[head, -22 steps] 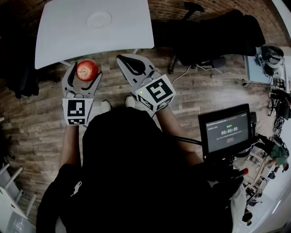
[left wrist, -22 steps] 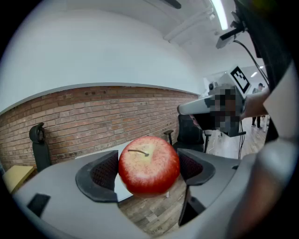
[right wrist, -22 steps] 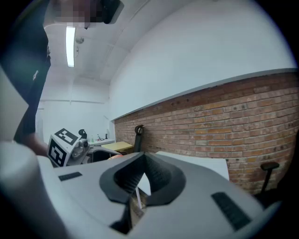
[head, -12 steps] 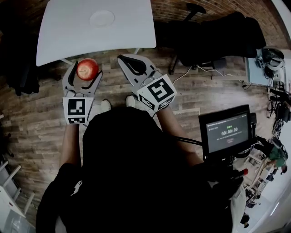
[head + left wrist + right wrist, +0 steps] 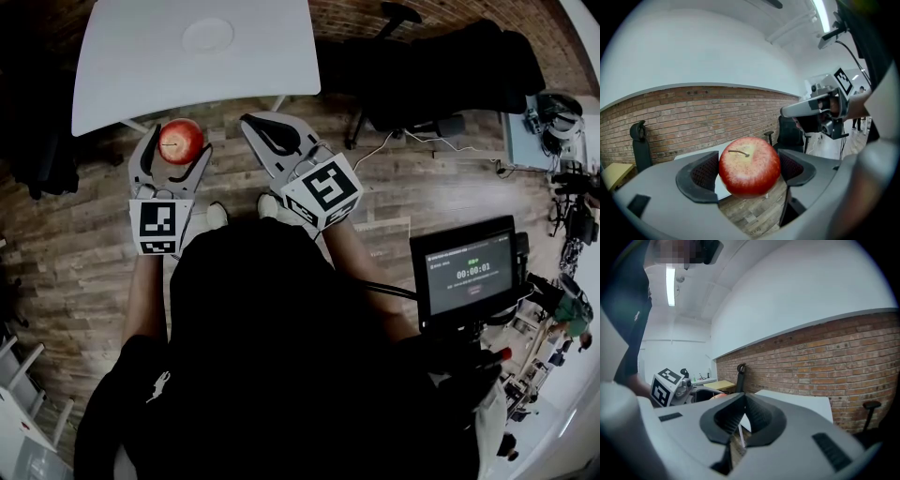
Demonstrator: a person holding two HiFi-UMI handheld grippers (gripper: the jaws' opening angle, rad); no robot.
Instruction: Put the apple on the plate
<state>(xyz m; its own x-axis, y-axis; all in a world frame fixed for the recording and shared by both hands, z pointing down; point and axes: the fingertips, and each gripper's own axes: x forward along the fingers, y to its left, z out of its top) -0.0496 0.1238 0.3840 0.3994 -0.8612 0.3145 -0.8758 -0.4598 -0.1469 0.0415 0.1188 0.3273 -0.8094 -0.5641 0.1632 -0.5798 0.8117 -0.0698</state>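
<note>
Head view, looking steeply down. The left gripper was held out over the wooden floor, short of the near edge of the white table. Its two jaws stood wide and pinched the red apple between them, one jaw on each flank of the fruit. The apple sat at the jaw tips, stem up, well clear of the marker cube at the rear of the tool.

In the left gripper view, the apple filled the gap of the left gripper. Both dark ribbed pads pressed against its sides, and its underside hung free above the floorboards.

The plate, white and round, lay on the table toward the far side, well apart from the apple and beyond it.

The right gripper was beside the left one, also short of the table, with nothing in it. In the right gripper view its jaws were pressed together at the tips, pointing toward the table and a brick wall.

A small screen stood at the person's right.
</note>
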